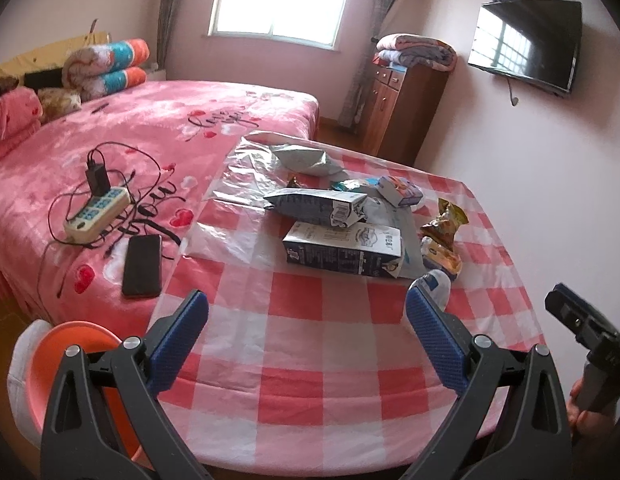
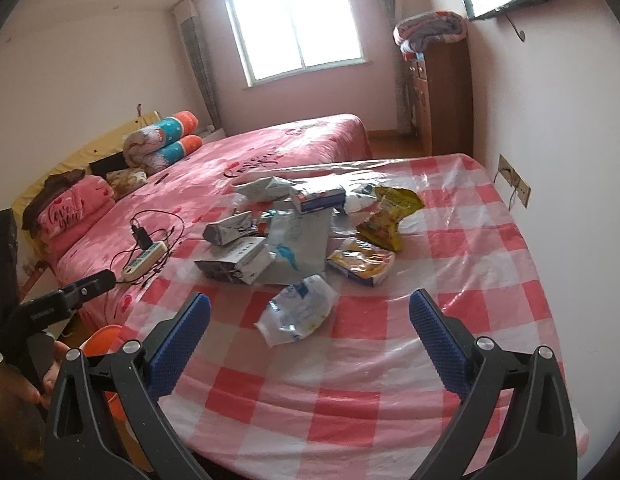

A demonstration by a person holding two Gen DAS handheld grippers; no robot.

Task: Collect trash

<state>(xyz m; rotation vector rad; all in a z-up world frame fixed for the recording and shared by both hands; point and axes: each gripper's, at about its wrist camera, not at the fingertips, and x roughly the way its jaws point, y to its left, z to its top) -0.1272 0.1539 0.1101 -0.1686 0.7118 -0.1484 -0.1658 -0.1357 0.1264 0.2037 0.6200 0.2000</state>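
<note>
Both claws hang wide open and empty over the near edge of the worktop (image 1: 310, 320), which wears a pink-and-white checked cloth under clear plastic. From the left claw (image 1: 305, 312), the trash lies at twelve to one o'clock: a dark milk carton (image 1: 342, 248) lying flat, a crushed carton (image 1: 314, 204) just behind it, and a yellow snack wrapper (image 1: 446, 220) at two o'clock. From the right claw (image 2: 310, 316), a crumpled clear bag (image 2: 297, 312) lies nearest, at twelve o'clock, apart from the main heap. At nine o'clock of the worktop, a phone (image 1: 141, 264) and a power strip (image 1: 97, 212) rest on the pink bed (image 1: 149, 128). An orange bin (image 1: 61, 360) sits at the left claw's eight o'clock.
</note>
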